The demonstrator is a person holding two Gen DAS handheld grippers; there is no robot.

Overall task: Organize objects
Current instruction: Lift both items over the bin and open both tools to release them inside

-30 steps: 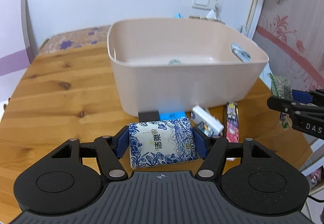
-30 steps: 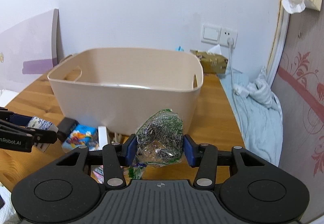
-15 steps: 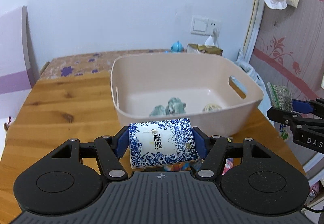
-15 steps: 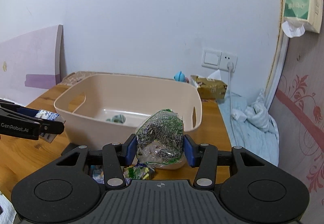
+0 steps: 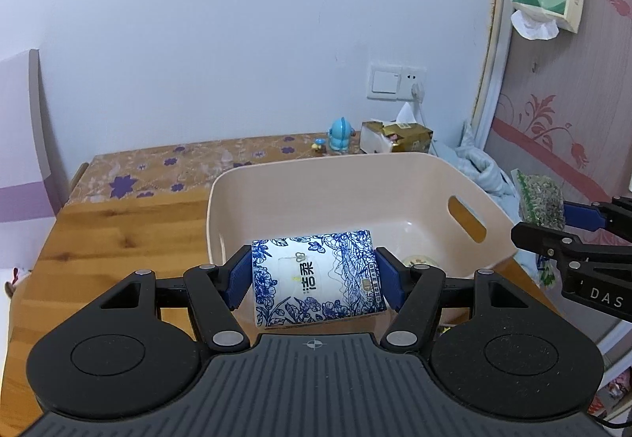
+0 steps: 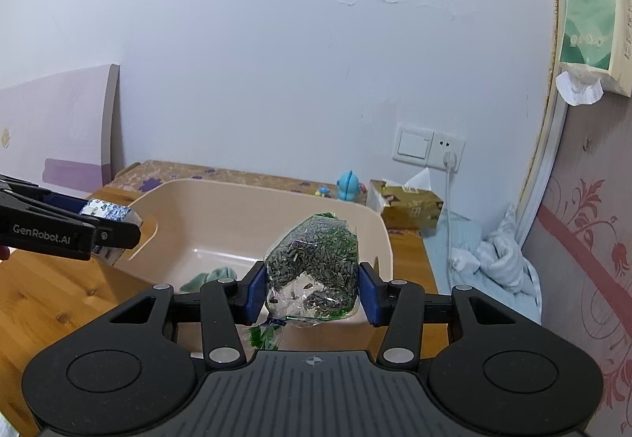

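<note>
Lifted since a second ago: both grippers higher, with the basin seen from above now and its floor on show, where before only its near wall faced the cameras and small packets lay on the table in front of it.

From the left wrist: left gripper (image 5: 314, 279) clamped on a tissue pack (image 5: 316, 277) printed with blue flowers, blue pads pressing both ends, jaws about half spread by the width of the pack. Held in the air, in front of and over the near rim of the beige basin (image 5: 395, 176). Standing on a wooden table (image 5: 110, 239). Something small and round on the basin floor by the right pad, too hidden to name. Off to the right, the right gripper (image 5: 553, 227) side-on, with a bag of seeds (image 5: 541, 200) between its fingers, level with the basin's right wall and outside it. Behind the basin, a blue toy figure (image 5: 340, 134) and a gold tissue box (image 5: 397, 136) against the wall, under a white switch and socket (image 5: 396, 82).

From the right wrist: right gripper (image 6: 312, 292) closed on the clear bag of seeds (image 6: 312, 271), pads pinching its sides, jaws rather less than half spread, a green tail of plastic hanging below. Bag held above the near edge of the basin (image 6: 379, 223). A greenish crumpled thing (image 6: 209, 277) on the basin floor. At left, the left gripper (image 6: 114, 223) with the tissue pack (image 6: 108, 211), near the basin's left handle hole. Hanging tissue packet (image 6: 592, 14) high at right.
</note>
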